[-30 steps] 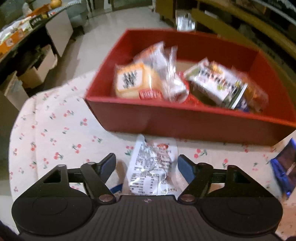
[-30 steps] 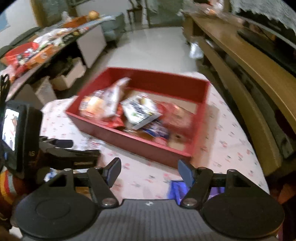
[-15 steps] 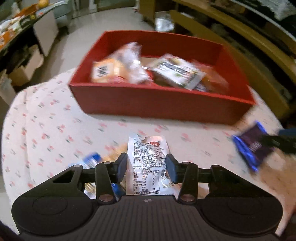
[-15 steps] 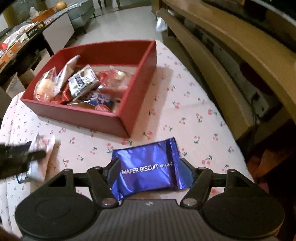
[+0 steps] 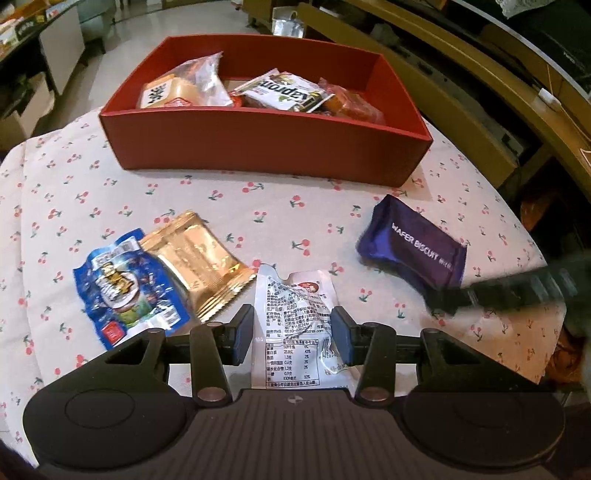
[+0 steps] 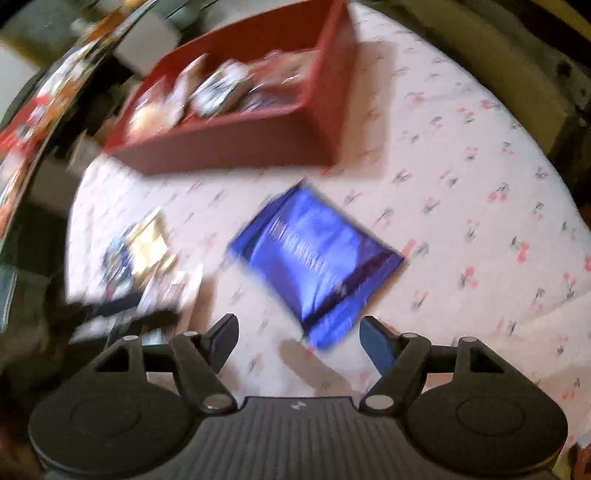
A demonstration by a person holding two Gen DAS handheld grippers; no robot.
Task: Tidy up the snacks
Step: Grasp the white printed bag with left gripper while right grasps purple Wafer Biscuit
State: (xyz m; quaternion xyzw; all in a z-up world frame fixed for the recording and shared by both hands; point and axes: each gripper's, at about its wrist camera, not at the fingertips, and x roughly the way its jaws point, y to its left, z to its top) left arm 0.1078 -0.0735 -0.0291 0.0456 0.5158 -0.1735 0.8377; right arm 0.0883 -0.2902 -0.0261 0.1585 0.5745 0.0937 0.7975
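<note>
A red box (image 5: 258,147) with several snack packets stands at the far side of the cherry-print table. My left gripper (image 5: 292,334) is closed on a white snack packet (image 5: 299,317), which it holds between its pads. A gold packet (image 5: 199,262) and a blue cartoon packet (image 5: 125,288) lie to its left. A purple wafer biscuit packet (image 5: 413,247) lies on the cloth at right. My right gripper (image 6: 298,334) is open just behind that packet (image 6: 317,254); the right view is blurred. The box also shows there (image 6: 236,140).
The table edge curves close on the right (image 5: 535,236) and left. A wooden bench (image 5: 461,74) runs along the right side. A side table with goods (image 5: 37,29) stands far left.
My left gripper has pulled back with the white packet, so the gold and blue packets show. My right gripper has let go of the purple wafer packet and opened; the packet lies on the cloth.
</note>
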